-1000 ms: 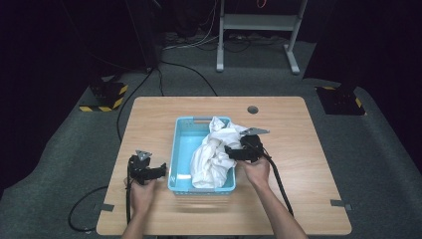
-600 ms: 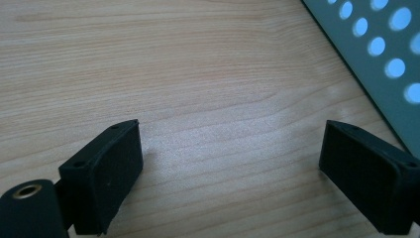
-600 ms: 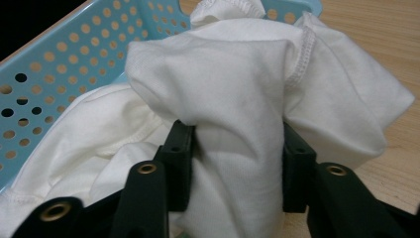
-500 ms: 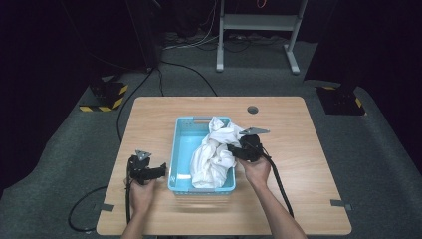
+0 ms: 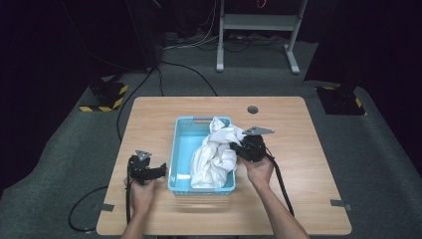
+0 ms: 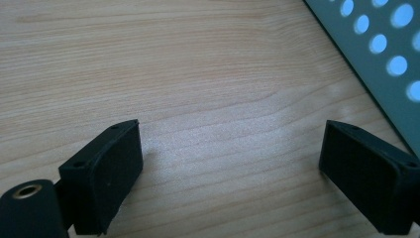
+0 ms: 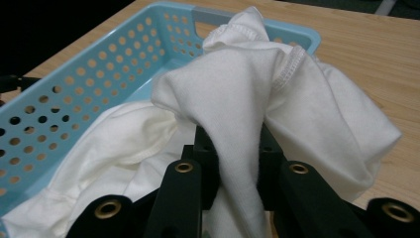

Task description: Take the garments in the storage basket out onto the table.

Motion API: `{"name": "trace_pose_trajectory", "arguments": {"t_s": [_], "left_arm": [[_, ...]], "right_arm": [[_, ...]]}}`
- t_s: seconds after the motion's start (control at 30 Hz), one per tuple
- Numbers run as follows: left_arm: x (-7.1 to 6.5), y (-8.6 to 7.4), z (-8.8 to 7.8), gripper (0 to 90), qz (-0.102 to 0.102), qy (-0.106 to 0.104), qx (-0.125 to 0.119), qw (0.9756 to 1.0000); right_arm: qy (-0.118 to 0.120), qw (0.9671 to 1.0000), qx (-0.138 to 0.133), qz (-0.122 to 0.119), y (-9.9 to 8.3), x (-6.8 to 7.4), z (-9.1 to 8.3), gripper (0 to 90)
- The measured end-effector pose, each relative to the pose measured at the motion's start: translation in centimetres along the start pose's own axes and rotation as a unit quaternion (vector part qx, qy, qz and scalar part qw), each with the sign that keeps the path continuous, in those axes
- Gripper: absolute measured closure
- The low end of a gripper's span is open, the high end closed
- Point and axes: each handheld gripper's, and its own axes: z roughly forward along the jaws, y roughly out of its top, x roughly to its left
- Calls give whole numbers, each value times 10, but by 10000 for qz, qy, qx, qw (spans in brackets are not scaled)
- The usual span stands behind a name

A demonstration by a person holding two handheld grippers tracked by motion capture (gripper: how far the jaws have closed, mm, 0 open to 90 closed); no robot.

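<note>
The right gripper [image 5: 238, 147] has just been closing, and its jaws now pinch a fold of the white cloth [image 7: 247, 99] between them. The cloth spills ahead of it into the blue basket [image 5: 180, 144] and drapes over the rim nearest that gripper. The left gripper [image 6: 228, 158] rests on the table [image 6: 188, 64] with jaws wide and nothing between them, the basket just beside it.

- We can read no text, label, brand name or number in any of the views.
- The only sign we make out is the yellow-and-black hazard striping [image 5: 108, 99] on the floor left of the tabletop [image 5: 298, 149], and it carries no words.
</note>
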Motion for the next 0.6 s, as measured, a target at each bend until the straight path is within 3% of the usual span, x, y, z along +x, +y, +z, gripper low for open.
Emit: {"name": "trace_pose_trajectory", "arguments": {"t_s": [0.17, 0.37, 0.6], "left_arm": [[0, 0, 0, 99, -8, -9, -5, 10000], [0, 0, 0, 99, 13, 8, 8, 10000], [0, 0, 0, 99, 12, 3, 7, 10000]], "right_arm": [[366, 9991, -157, 171, 4, -4, -11, 780], [726, 9968, -328, 54, 22, 4, -24, 781], [904, 9946, -500, 86, 34, 9, -33, 782]]}}
